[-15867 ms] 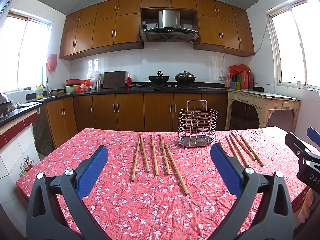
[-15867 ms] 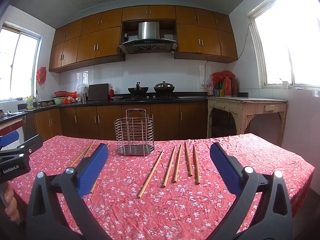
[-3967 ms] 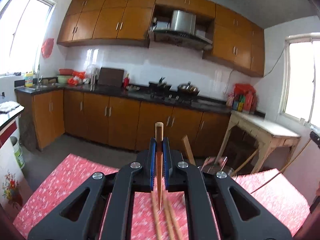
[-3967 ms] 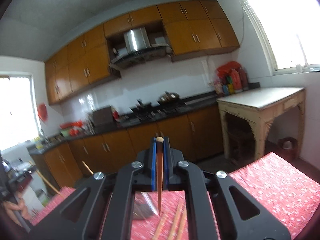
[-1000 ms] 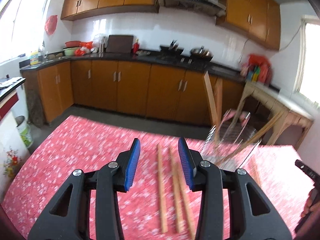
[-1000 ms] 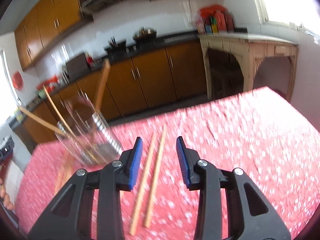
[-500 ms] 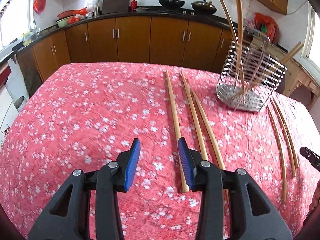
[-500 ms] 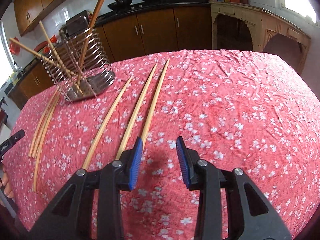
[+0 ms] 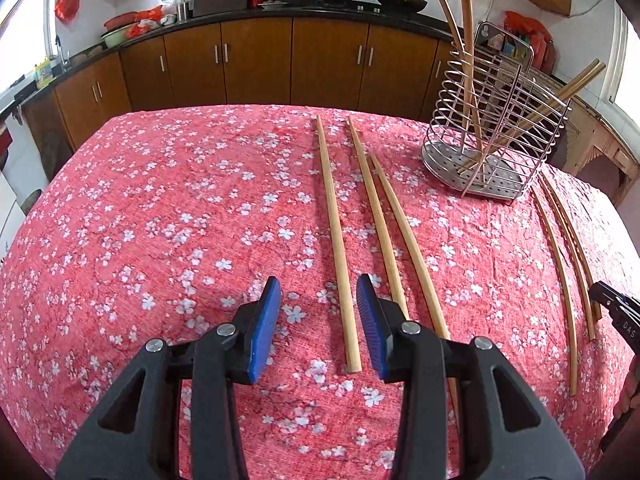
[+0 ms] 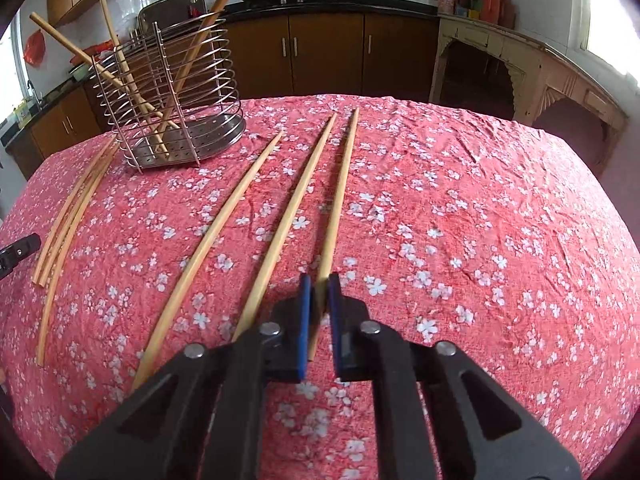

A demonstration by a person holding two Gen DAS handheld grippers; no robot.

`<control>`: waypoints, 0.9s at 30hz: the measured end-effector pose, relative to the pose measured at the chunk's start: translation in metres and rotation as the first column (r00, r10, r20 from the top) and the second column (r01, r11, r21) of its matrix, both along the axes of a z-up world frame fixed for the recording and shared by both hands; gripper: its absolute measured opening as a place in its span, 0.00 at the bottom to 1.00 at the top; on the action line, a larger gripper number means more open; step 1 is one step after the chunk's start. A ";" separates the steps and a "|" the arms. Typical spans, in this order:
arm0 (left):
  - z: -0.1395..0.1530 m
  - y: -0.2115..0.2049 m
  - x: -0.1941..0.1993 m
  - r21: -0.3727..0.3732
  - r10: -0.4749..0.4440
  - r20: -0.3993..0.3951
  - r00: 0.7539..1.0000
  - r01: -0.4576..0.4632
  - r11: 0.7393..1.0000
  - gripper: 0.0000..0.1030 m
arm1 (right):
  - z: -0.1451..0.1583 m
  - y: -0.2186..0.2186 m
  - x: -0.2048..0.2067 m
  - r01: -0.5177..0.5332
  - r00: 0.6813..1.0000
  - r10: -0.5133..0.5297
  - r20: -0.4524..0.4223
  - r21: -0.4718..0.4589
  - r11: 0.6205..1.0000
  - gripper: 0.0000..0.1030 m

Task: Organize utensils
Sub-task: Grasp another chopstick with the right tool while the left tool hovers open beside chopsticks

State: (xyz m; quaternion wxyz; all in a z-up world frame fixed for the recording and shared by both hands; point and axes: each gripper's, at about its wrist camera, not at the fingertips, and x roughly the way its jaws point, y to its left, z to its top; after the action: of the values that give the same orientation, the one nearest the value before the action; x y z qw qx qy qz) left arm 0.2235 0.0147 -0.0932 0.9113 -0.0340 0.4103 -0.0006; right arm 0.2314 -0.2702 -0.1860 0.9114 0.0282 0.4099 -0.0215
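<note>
Right wrist, gripper (image 10: 319,280) now clamping chopstick (image 10: 335,200)

The black left gripper with blue pads (image 9: 318,320) is spread apart, low over the red flowered tablecloth (image 9: 160,220). One long wooden chopstick (image 9: 335,236) lies between its pads. A shiny wire basket (image 9: 496,136) stands further back, holding more sticks.

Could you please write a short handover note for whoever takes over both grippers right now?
Left gripper: open, straddling the near end of the leftmost chopstick, not yet gripped.
Right gripper: shut on the rightmost chopstick, which lies on the red floral tablecloth.
Done: four chopsticks stand in the wire utensil holder.
Left: six chopsticks lying flat, three per side of the holder.
</note>
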 end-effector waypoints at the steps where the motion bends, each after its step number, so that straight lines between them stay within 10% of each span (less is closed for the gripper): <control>1: -0.001 0.000 0.000 -0.001 -0.001 -0.002 1.000 0.001 1.000 0.39 | 0.000 -0.003 0.001 0.008 1.000 -0.008 -0.002 0.009 1.000 0.08; 8: -0.006 -0.002 -0.001 0.005 -0.012 -0.017 1.000 0.012 1.000 0.39 | 0.000 -0.042 0.008 0.155 0.988 -0.154 -0.016 0.080 0.985 0.07; 27: -0.015 -0.014 0.008 0.088 -0.002 -0.036 0.999 0.005 0.996 0.40 | -0.001 -0.034 0.003 0.124 0.992 -0.124 0.001 0.009 0.992 0.08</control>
State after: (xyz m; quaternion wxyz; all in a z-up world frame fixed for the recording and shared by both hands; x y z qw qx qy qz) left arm 0.2314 0.0004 -0.1079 0.9045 0.0069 0.4261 0.0165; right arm 0.2348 -0.3039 -0.1869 0.9086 0.0578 0.4066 -0.0761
